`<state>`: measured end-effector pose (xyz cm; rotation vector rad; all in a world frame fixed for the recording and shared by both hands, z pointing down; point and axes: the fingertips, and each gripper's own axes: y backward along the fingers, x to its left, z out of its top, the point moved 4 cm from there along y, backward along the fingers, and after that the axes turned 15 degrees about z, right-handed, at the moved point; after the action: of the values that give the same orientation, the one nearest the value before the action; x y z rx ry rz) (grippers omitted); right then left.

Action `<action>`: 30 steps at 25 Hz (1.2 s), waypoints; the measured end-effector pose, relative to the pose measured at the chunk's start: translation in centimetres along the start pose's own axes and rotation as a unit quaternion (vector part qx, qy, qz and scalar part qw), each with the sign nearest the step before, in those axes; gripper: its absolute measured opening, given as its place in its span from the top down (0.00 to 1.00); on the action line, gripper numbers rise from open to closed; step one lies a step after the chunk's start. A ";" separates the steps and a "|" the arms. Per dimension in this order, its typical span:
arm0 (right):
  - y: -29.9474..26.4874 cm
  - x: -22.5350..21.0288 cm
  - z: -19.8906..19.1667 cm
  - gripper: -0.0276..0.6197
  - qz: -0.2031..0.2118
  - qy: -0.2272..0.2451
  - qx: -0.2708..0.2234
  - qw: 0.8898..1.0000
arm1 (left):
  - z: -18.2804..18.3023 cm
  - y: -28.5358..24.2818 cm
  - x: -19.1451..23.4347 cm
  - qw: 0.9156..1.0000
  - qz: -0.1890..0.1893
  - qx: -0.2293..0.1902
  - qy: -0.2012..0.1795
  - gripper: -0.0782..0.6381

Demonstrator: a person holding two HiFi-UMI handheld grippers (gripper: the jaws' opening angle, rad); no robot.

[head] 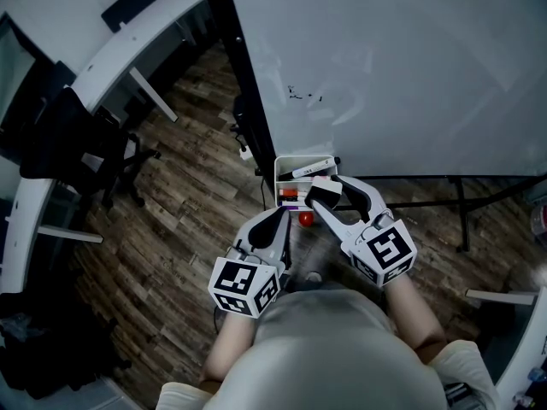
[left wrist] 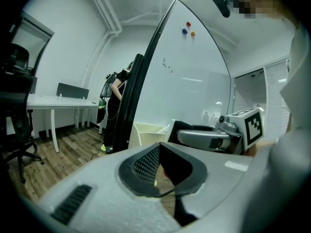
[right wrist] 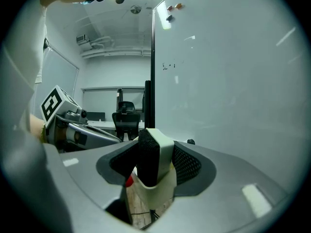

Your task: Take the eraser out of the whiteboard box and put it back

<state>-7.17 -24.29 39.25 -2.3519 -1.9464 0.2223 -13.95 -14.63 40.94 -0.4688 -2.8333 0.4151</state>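
The eraser (head: 324, 190), white with a black felt face, stands upright between the pads of my right gripper (head: 327, 193), which is shut on it just over the white whiteboard box (head: 295, 162). In the right gripper view the eraser (right wrist: 153, 159) fills the jaws of the right gripper (right wrist: 153, 168), felt side to the left, with the box (right wrist: 156, 198) under it. A white marker (head: 312, 168) lies in the box. My left gripper (head: 279, 222) is shut on nothing, lower left of the box. In the left gripper view, the left gripper (left wrist: 159, 166) faces the box (left wrist: 148, 130).
The whiteboard (head: 385, 58) stands behind the box, its stand legs (head: 461, 212) on the wooden floor at the right. A small red thing (head: 305, 219) shows below the box. An office chair (head: 85, 152) and white desks stand at the left. A person (left wrist: 116, 96) stands beyond the board's edge.
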 end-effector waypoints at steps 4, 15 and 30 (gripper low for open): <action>0.1 0.1 -0.1 0.61 0.001 -0.005 -0.006 1.000 | 0.0 0.0 -0.1 1.000 -0.002 0.000 0.001 0.88; 1.0 0.3 1.2 0.57 -0.017 0.006 -0.016 1.000 | 0.1 0.2 -0.4 1.000 -0.013 0.000 0.000 0.88; 3.2 2.7 2.7 0.57 -0.074 0.015 -0.029 0.997 | 0.3 1.0 -0.8 0.998 -0.055 0.001 -0.011 0.88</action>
<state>-4.00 -22.28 35.93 -2.2175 -2.1290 0.1217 -13.01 -14.04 40.19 -0.3076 -2.8632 0.4046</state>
